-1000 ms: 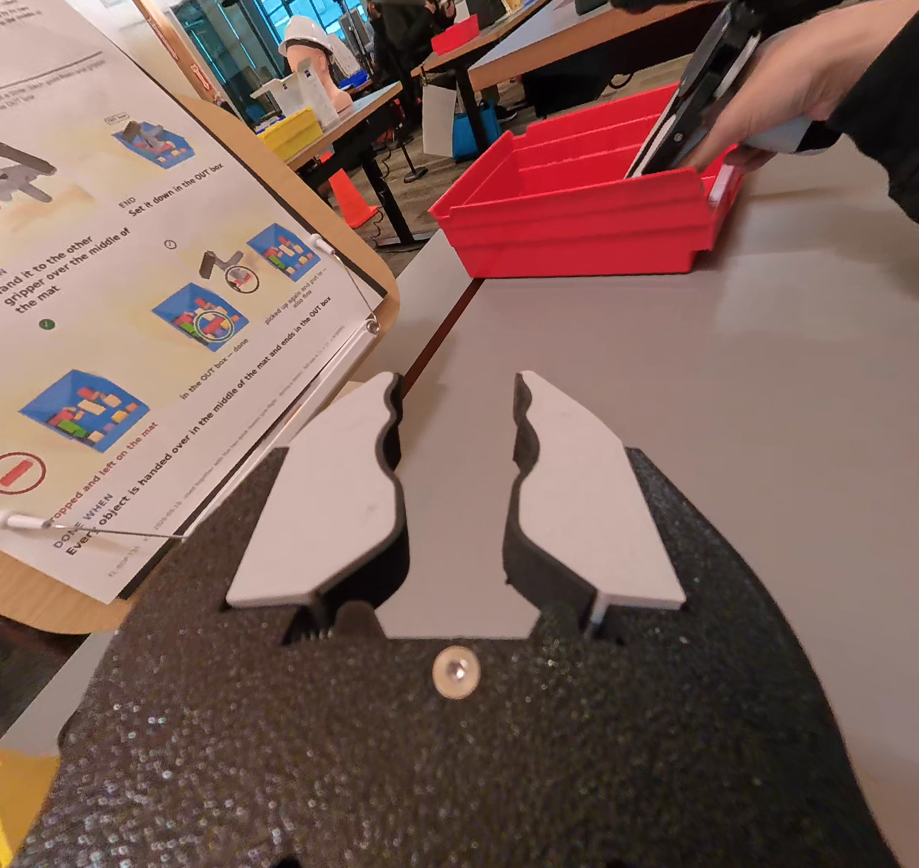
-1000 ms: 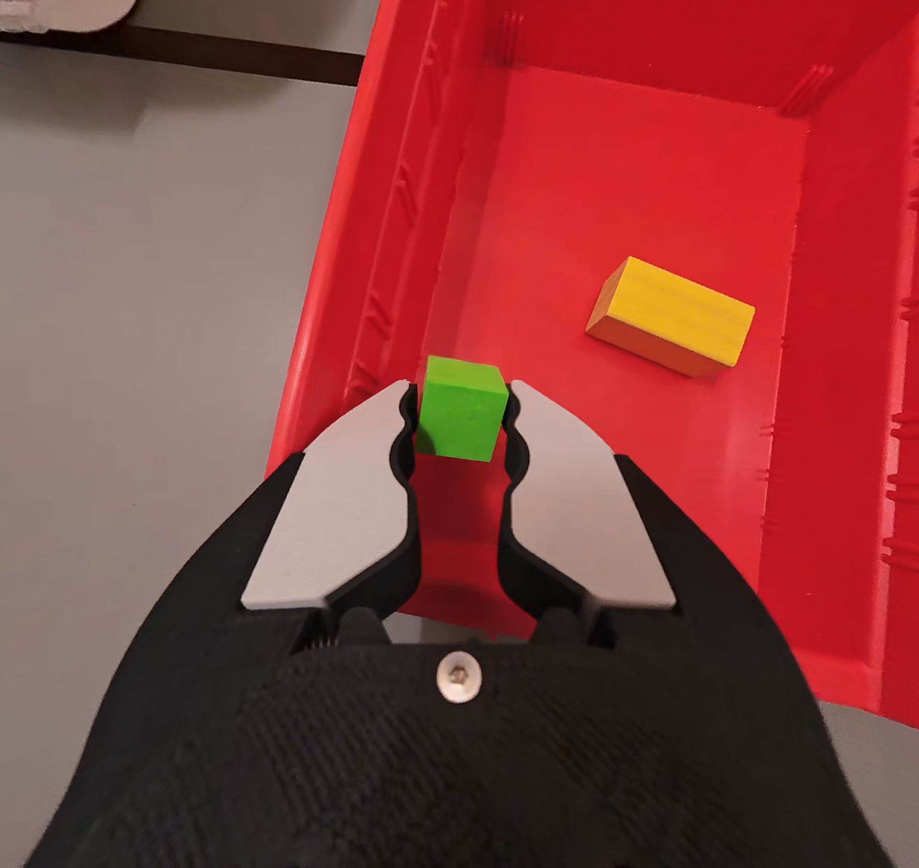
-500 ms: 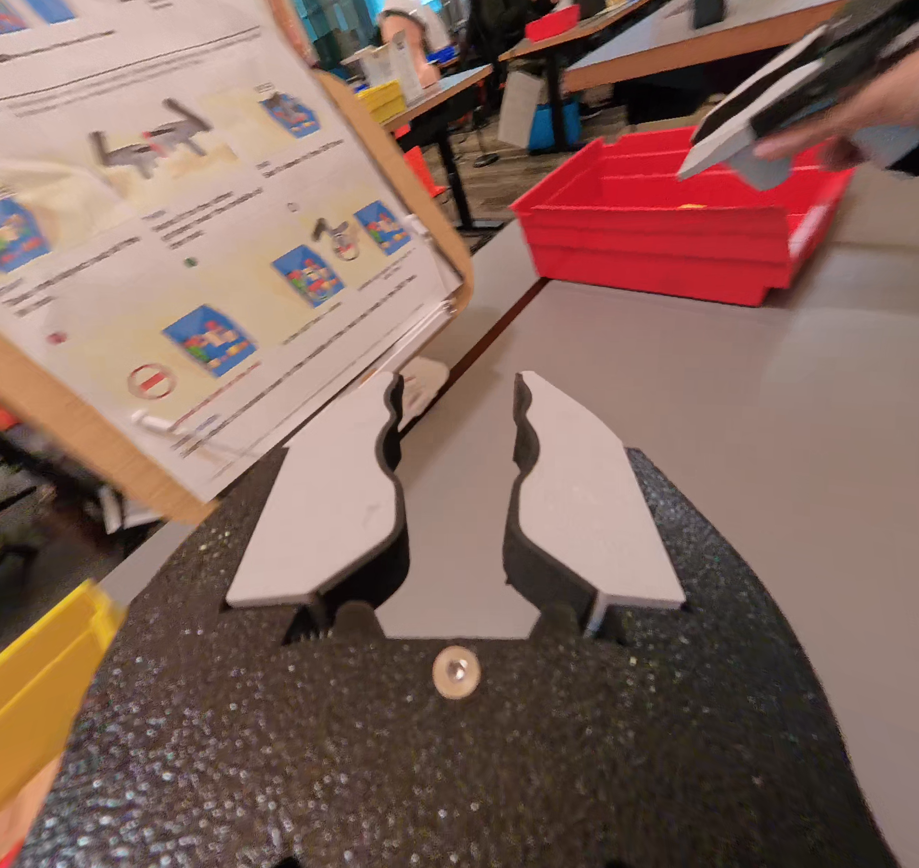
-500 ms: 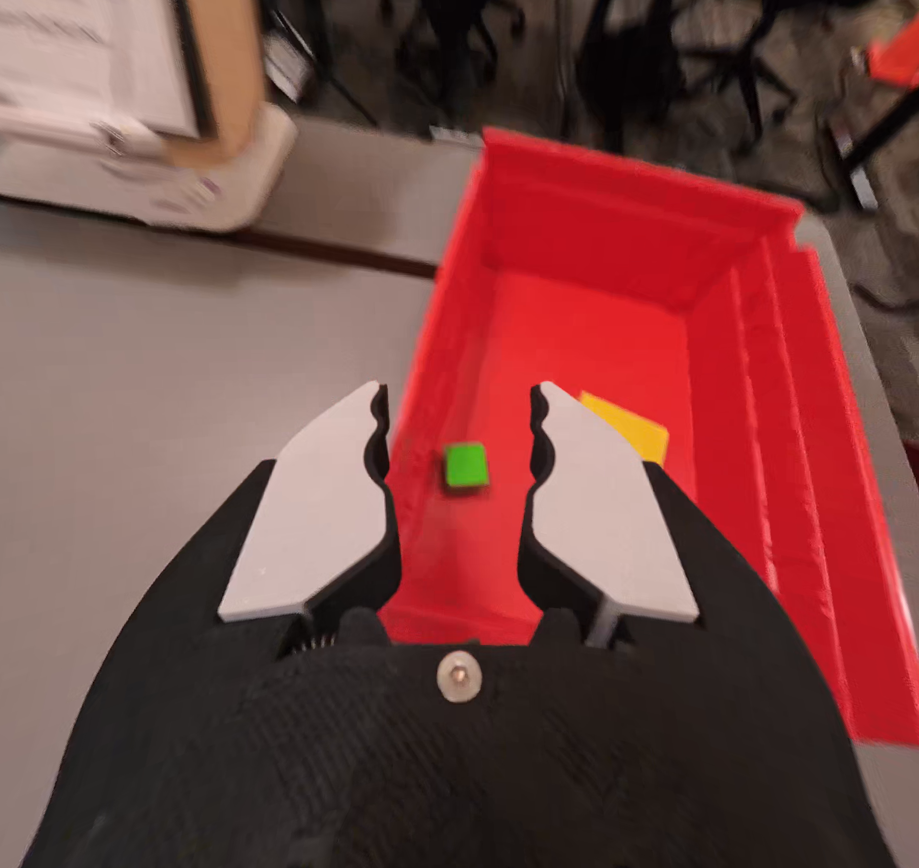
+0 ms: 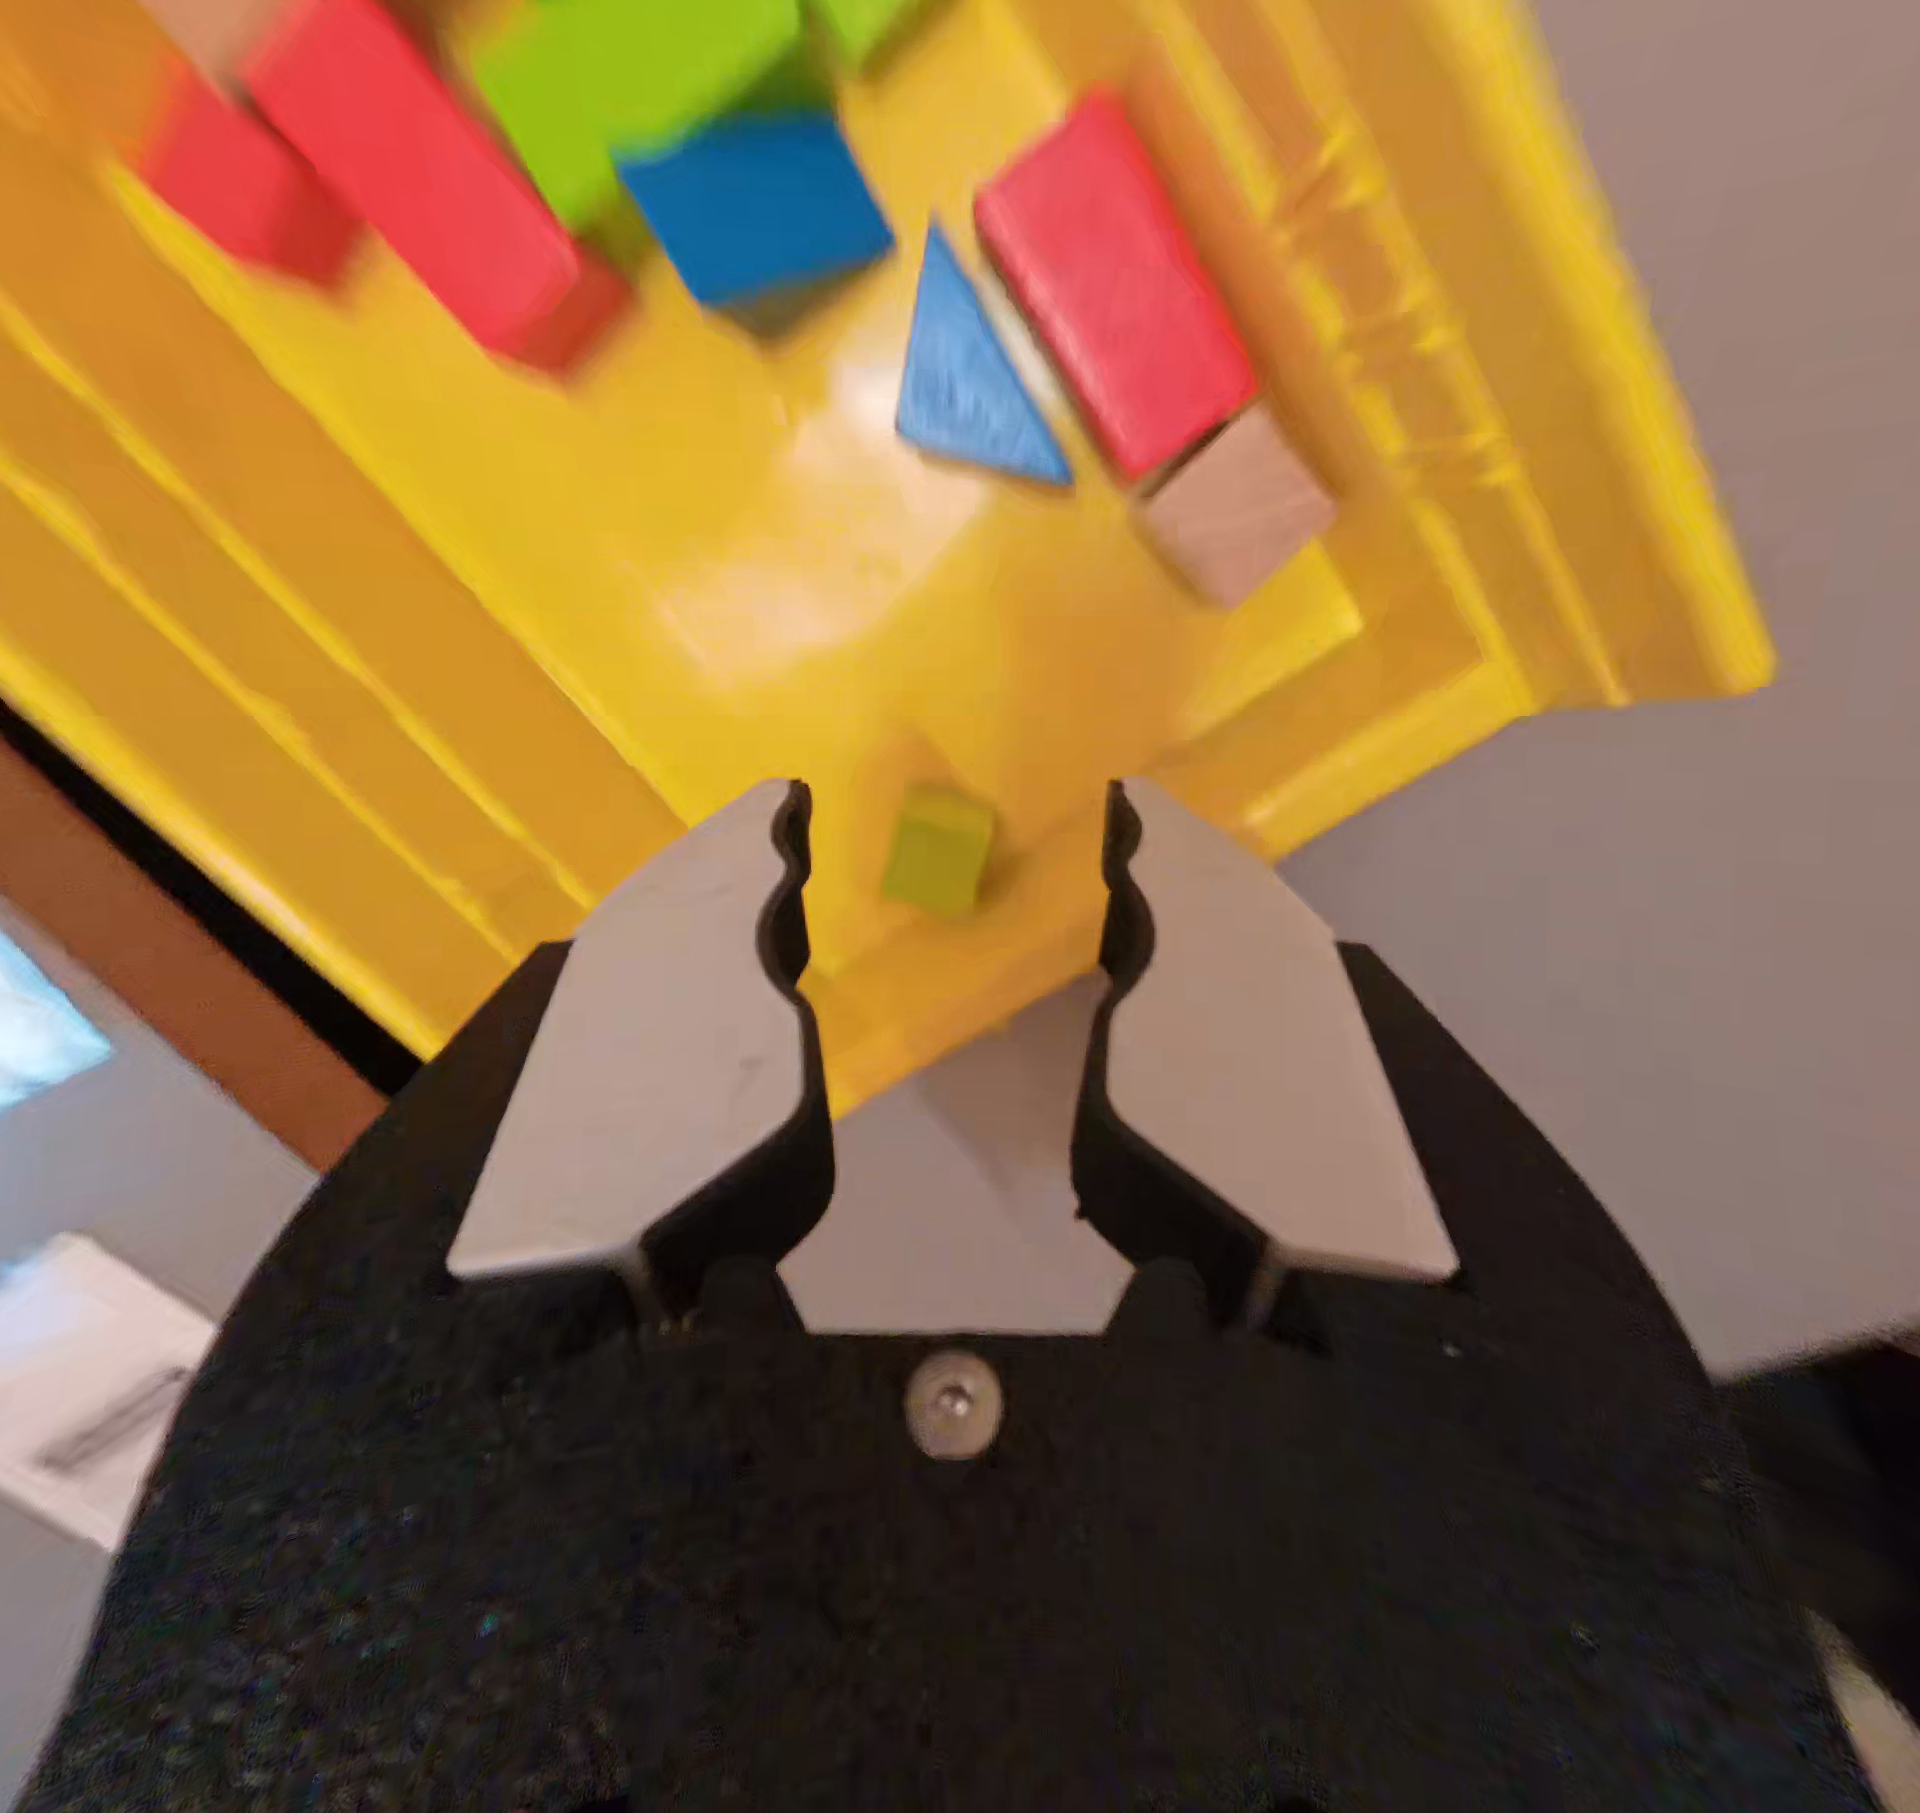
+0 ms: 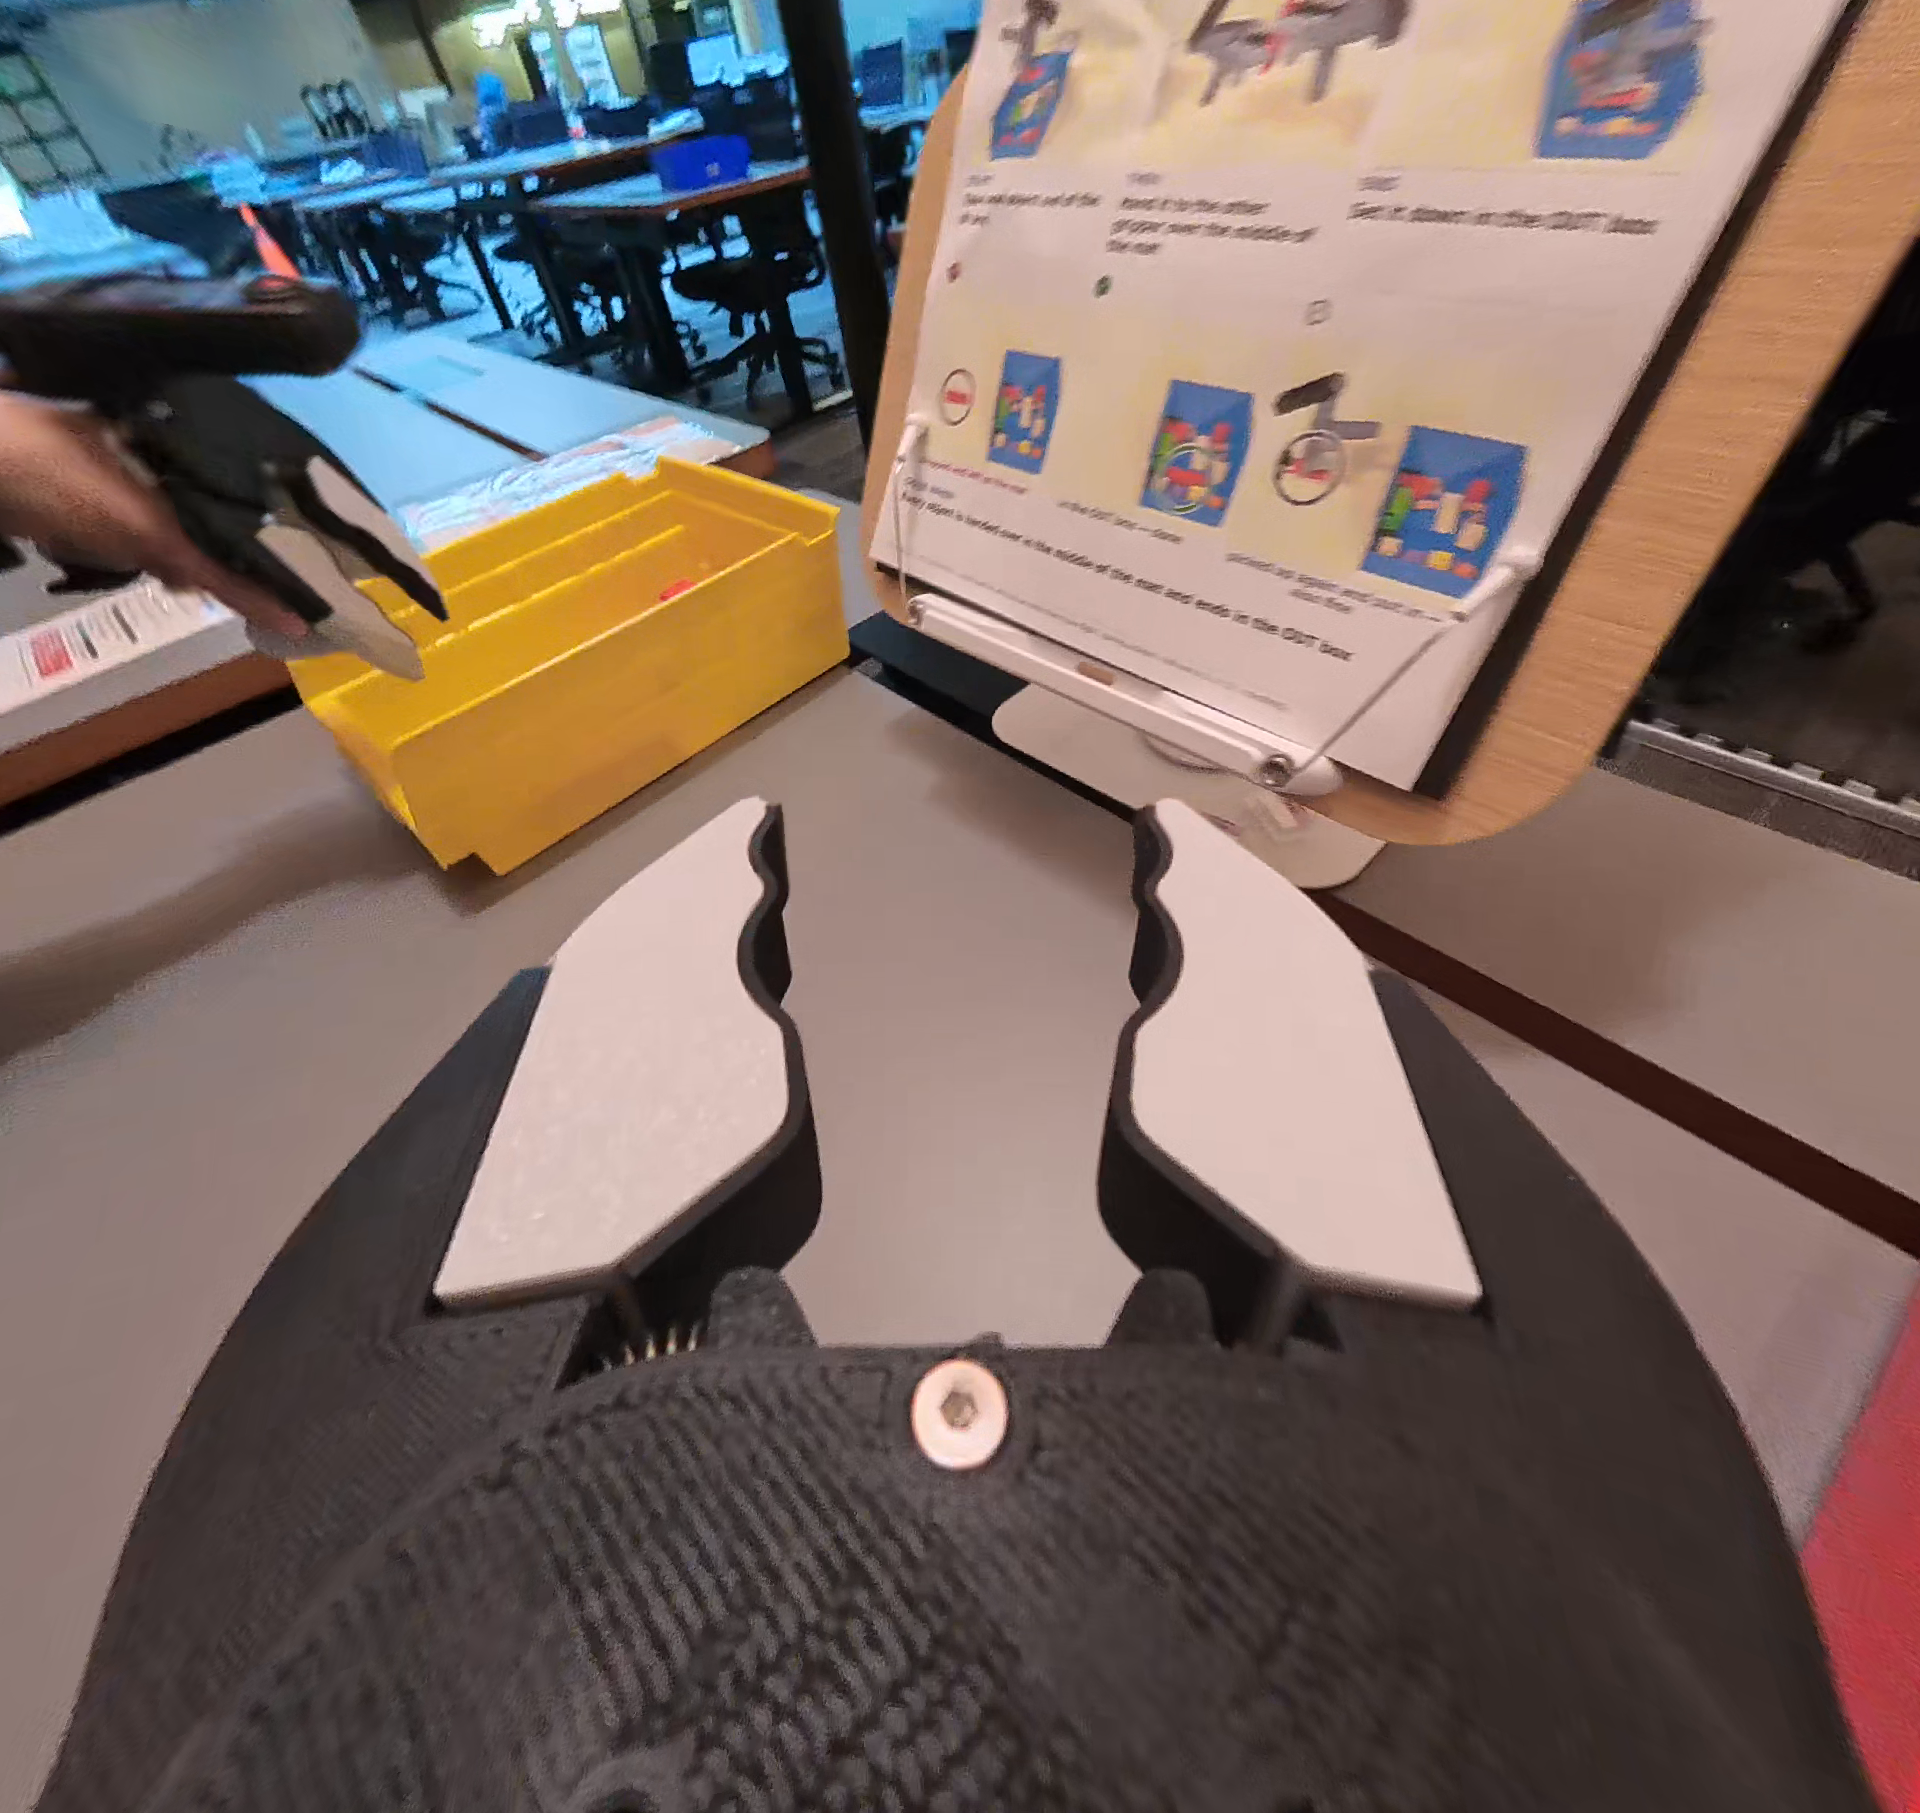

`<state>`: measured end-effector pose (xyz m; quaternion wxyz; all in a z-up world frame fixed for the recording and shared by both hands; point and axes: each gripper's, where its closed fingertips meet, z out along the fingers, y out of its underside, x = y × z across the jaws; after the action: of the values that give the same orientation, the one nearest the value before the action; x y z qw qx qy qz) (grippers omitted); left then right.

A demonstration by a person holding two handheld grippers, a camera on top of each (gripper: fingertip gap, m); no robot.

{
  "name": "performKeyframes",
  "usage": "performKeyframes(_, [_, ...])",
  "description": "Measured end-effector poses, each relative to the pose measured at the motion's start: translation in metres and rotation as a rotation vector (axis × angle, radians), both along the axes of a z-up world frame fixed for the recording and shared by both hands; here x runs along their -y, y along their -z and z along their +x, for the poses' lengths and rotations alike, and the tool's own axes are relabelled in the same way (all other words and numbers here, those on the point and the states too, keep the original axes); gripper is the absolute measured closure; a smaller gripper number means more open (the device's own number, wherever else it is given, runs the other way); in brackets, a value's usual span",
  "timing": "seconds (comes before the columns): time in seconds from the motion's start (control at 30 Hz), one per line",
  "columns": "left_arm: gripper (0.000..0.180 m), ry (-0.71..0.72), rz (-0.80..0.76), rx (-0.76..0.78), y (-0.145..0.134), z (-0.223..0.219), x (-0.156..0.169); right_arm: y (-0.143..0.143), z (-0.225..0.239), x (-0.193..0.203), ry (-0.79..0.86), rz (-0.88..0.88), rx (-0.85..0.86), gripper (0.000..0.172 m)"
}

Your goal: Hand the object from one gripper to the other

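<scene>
The left gripper hangs over the yellow bin with fingers apart around nothing, probably lining up on the small green cube, while the right gripper waits empty with fingers apart above the table.

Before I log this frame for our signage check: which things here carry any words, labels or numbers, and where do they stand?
I give no wording, only its bearers.
Instruction sheet on the wooden board: printed lines and captions under small pictures, partly blurred.
White paper on the left table: print, too blurred to read.
Yellow bin, its blocks, and both grippers: no writing visible.
</scene>
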<state>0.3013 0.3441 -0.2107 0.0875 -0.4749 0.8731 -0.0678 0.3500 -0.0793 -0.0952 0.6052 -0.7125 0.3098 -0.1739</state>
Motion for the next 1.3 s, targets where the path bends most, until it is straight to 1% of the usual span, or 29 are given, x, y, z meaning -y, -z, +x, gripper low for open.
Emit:
performKeyframes(0.03, [0.126,-0.057,-0.017,-0.089,0.01,-0.006,-0.006,0.001,-0.002,-0.007,-0.015,-0.023,0.01,0.107])
performKeyframes(0.1, [0.118,-0.187,-0.066,-0.213,0.024,-0.015,-0.012,0.007,-0.006,-0.018,-0.045,-0.074,0.022,0.105])
performKeyframes(0.13, [0.115,-0.246,-0.093,-0.239,0.028,-0.016,-0.013,0.01,-0.007,-0.021,-0.052,-0.102,0.023,0.105])
performKeyframes(0.27, [0.117,-0.47,-0.204,-0.243,0.038,-0.009,-0.02,0.02,-0.007,-0.028,-0.054,-0.197,0.04,0.103])
performKeyframes(0.4, [0.117,-0.677,-0.291,-0.282,0.046,-0.014,-0.022,0.024,-0.009,-0.034,-0.073,-0.221,0.041,0.103])
performKeyframes(0.6, [0.119,-0.931,-0.285,-0.256,0.054,-0.017,-0.03,0.023,-0.012,-0.039,-0.098,-0.202,0.041,0.103])
performKeyframes(0.7, [0.124,-0.995,-0.278,-0.258,0.057,-0.019,-0.027,0.021,-0.014,-0.041,-0.107,-0.198,0.047,0.103])
performKeyframes(0.83, [0.128,-1.088,-0.181,-0.26,0.065,-0.025,-0.035,0.017,-0.017,-0.043,-0.125,-0.18,0.051,0.103])
performKeyframes(1.07, [0.129,-1.14,-0.136,-0.265,0.067,-0.024,-0.032,0.015,-0.019,-0.042,-0.13,-0.173,0.06,0.102])
performKeyframes(1.1, [0.131,-1.143,-0.138,-0.268,0.067,-0.023,-0.031,0.015,-0.019,-0.041,-0.132,-0.167,0.058,0.102])
performKeyframes(1.13, [0.14,-1.145,-0.156,-0.271,0.066,-0.022,-0.028,0.015,-0.019,-0.04,-0.133,-0.164,0.056,0.102])
performKeyframes(1.17, [0.154,-1.151,-0.181,-0.275,0.066,-0.02,-0.026,0.014,-0.019,-0.039,-0.132,-0.162,0.056,0.102])
performKeyframes(1.23, [0.155,-1.182,-0.212,-0.27,0.067,-0.02,-0.026,0.012,-0.018,-0.036,-0.125,-0.156,0.061,0.102])
performKeyframes(1.3, [0.155,-1.185,-0.218,-0.267,0.066,-0.02,-0.026,0.011,-0.017,-0.034,-0.119,-0.146,0.062,0.102])
